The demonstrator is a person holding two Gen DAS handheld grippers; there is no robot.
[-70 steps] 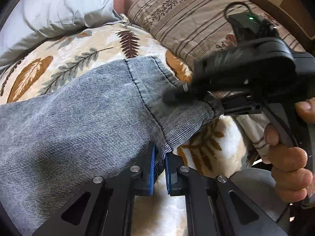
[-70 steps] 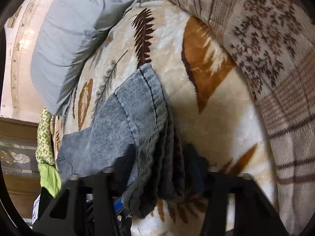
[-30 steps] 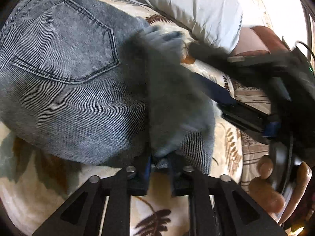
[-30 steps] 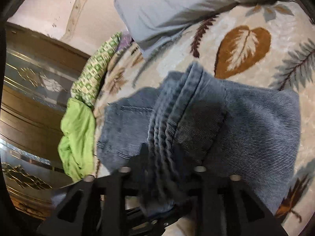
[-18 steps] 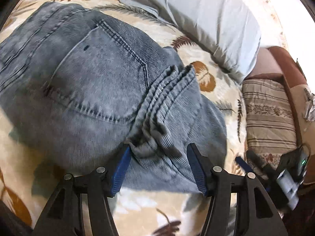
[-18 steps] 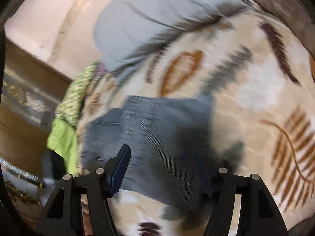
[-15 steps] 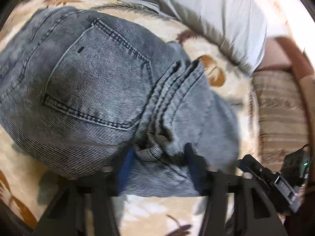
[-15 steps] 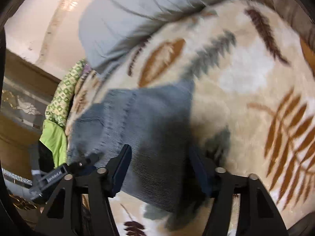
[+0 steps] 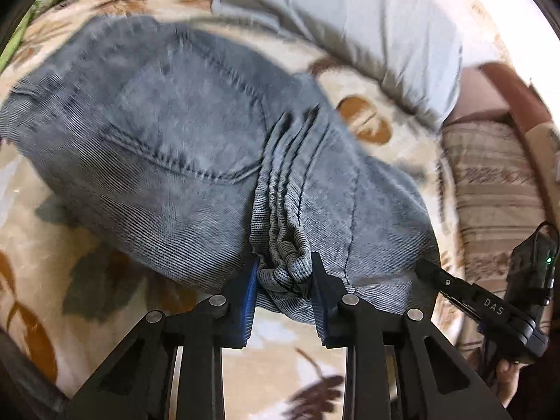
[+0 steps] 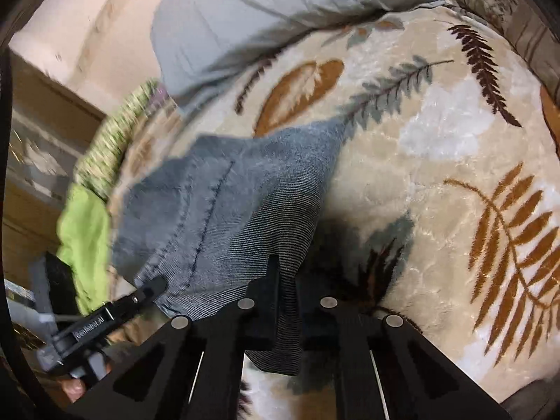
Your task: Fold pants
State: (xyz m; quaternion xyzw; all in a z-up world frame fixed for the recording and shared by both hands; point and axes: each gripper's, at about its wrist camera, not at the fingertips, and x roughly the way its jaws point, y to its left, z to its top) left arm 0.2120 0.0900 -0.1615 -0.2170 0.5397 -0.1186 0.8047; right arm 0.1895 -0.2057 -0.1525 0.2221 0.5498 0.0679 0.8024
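Observation:
Grey-blue jeans (image 9: 182, 147) lie folded on a leaf-patterned blanket (image 9: 42, 252), back pocket up, with the stacked leg hems (image 9: 283, 210) laid across them. My left gripper (image 9: 284, 276) is closed on the bunched hems at the near edge. In the right wrist view the jeans (image 10: 224, 217) lie left of centre. My right gripper (image 10: 288, 301) is closed on the folded edge of the jeans. The right gripper (image 9: 490, 311) also shows at the lower right of the left wrist view.
A grey pillow (image 9: 367, 31) lies at the far side, also seen in the right wrist view (image 10: 252, 24). A striped brown pillow (image 9: 497, 189) lies to the right. Green cloth (image 10: 84, 231) hangs at the bed's left edge by a wooden cabinet (image 10: 28, 161).
The leg ends were carried over onto the seat of the jeans and let go. Both grippers opened about half a second ago and have now closed again on the folded jeans.

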